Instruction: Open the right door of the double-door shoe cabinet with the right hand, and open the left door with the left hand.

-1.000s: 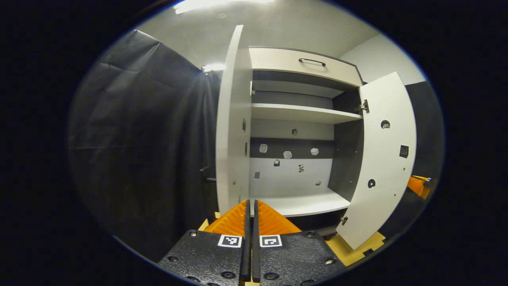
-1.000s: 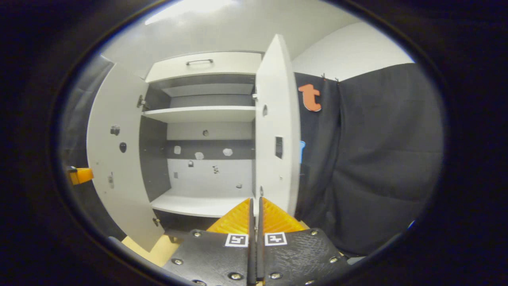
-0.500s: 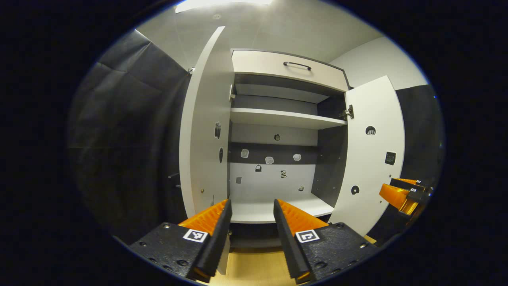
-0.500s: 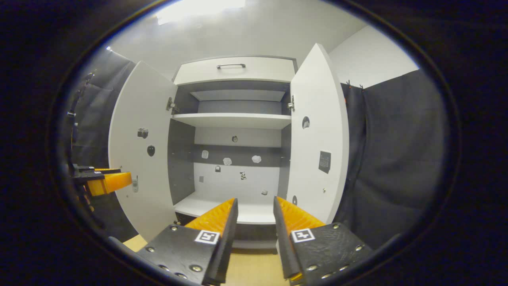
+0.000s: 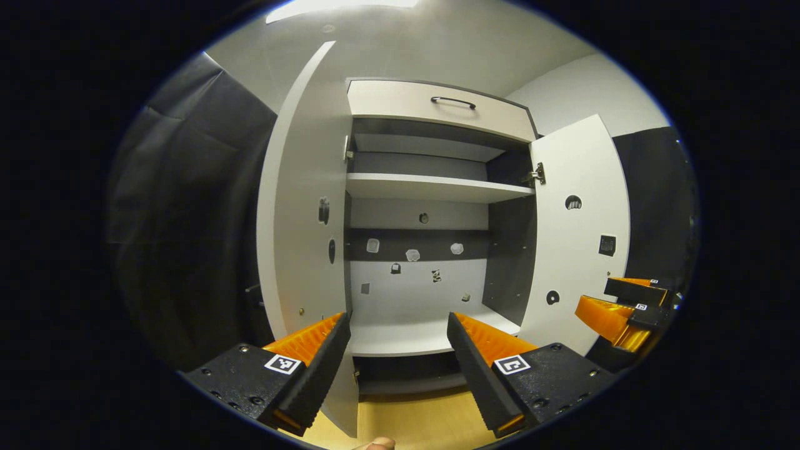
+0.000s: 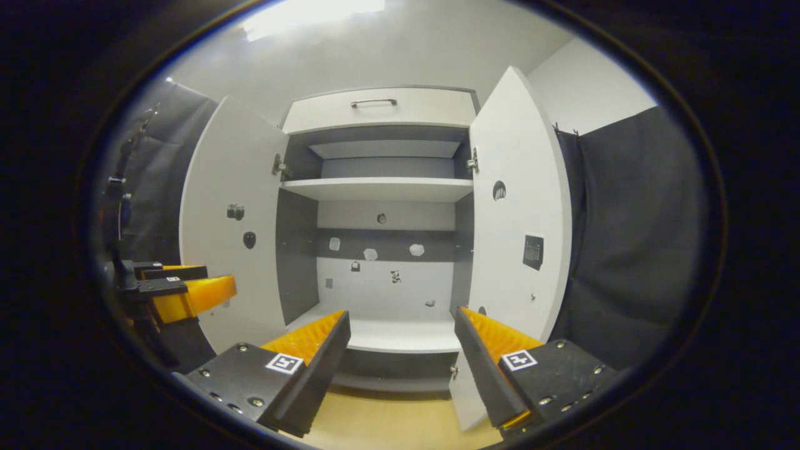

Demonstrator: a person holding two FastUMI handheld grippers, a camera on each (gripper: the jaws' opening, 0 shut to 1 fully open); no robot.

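The white double-door shoe cabinet [image 6: 381, 187] stands with both doors swung wide open. In the right gripper view, the white left door [image 6: 234, 212] and the white right door [image 6: 519, 206] stand to the sides of the inner shelves [image 6: 378, 187]. The right tongs [image 6: 400, 350] are spread apart and hold nothing, in front of the bottom shelf. In the left gripper view, the left tongs [image 5: 397, 350] are also spread and empty, with one finger [image 5: 312, 359] just beside the lower edge of the left door. The wooden floor [image 5: 406, 425] lies below.
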